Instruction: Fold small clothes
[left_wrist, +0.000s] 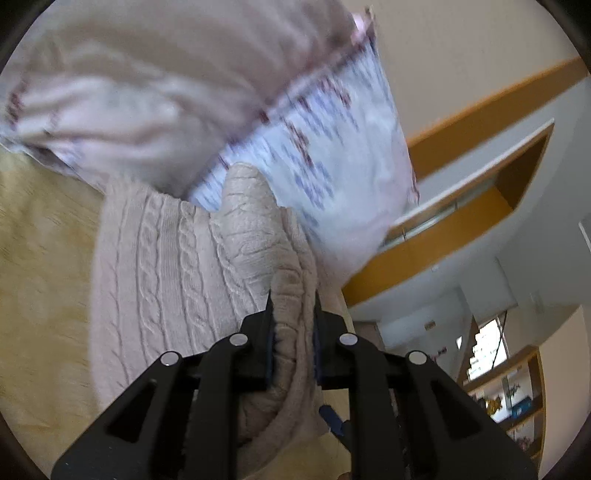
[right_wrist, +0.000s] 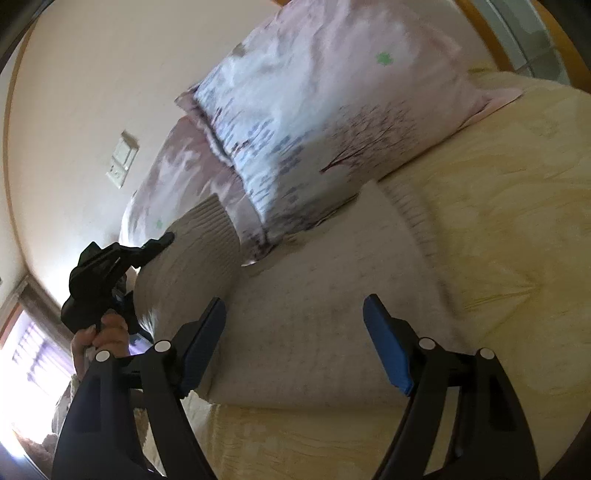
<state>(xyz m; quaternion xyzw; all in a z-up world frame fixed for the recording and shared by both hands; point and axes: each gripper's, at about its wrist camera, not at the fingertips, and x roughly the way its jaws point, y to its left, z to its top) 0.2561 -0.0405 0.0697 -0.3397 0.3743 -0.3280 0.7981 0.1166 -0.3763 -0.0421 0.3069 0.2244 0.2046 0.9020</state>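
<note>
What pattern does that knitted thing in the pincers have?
The sweater is pale beige with a cable-knit pattern, clearest in the left wrist view, where the left gripper pinches it.

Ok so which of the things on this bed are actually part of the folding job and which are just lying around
Part of the job:
- beige cable-knit sweater, spread on the bed
- left gripper, shut on a fold of the sweater
- right gripper, open above the sweater

Just lying about:
- two printed pillows
- yellow bedspread
- wall switch
</note>
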